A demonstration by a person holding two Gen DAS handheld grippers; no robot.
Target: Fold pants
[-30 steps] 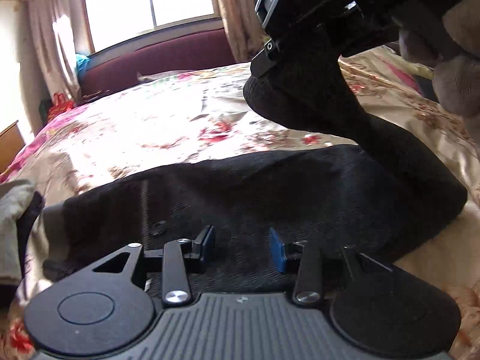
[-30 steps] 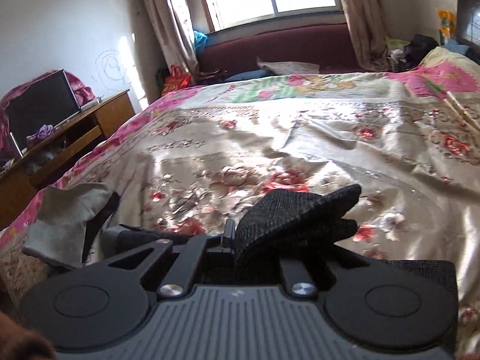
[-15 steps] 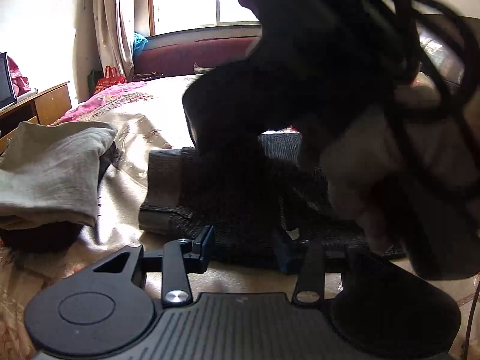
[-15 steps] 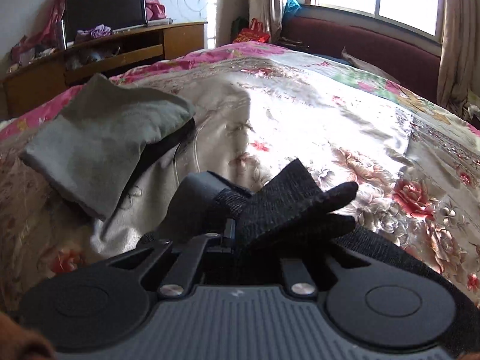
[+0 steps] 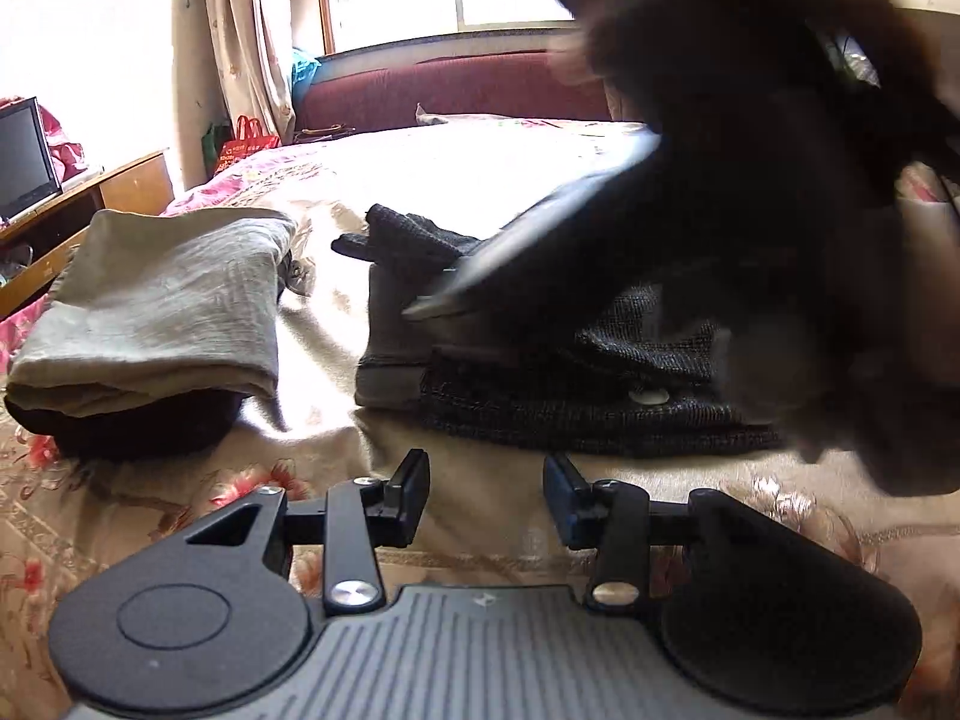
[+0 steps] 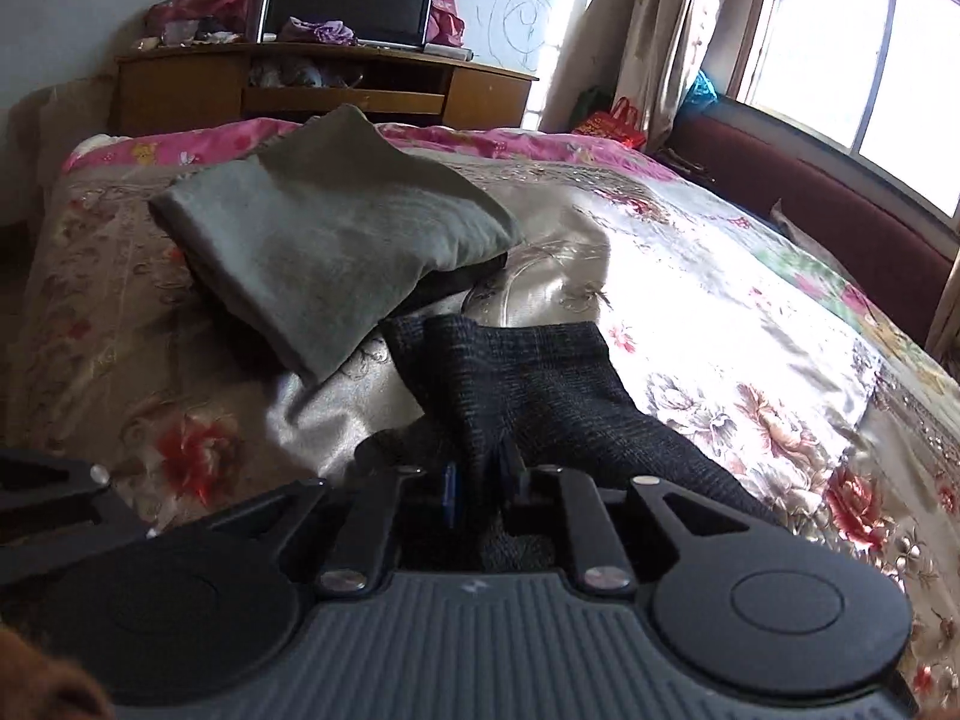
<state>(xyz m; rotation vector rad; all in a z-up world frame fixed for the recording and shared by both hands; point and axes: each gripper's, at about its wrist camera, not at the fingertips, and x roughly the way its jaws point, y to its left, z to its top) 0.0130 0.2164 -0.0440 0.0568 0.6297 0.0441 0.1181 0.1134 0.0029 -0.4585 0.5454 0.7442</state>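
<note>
The dark knit pants (image 5: 570, 414) lie folded on the floral bedspread (image 5: 480, 192). A grey waistband shows at their left end. My left gripper (image 5: 486, 480) stands open and empty just in front of their near edge, over bare bedspread. In the right wrist view the pants (image 6: 540, 384) run forward from my right gripper (image 6: 480, 480). Its jaws are opening, and the cloth still passes between the parted pads. In the left wrist view that gripper and the hand holding it are a dark blur above the pants.
A folded grey garment (image 5: 162, 312) lies on a dark one just left of the pants, also visible in the right wrist view (image 6: 336, 228). A wooden desk (image 6: 336, 90) with a monitor stands past the bed's end. A maroon headboard (image 5: 456, 90) runs under the window.
The right gripper swung left and down, laid the pants' end over the rest of the pants, and its jaws parted. The left gripper drew back off the pants and is still open.
</note>
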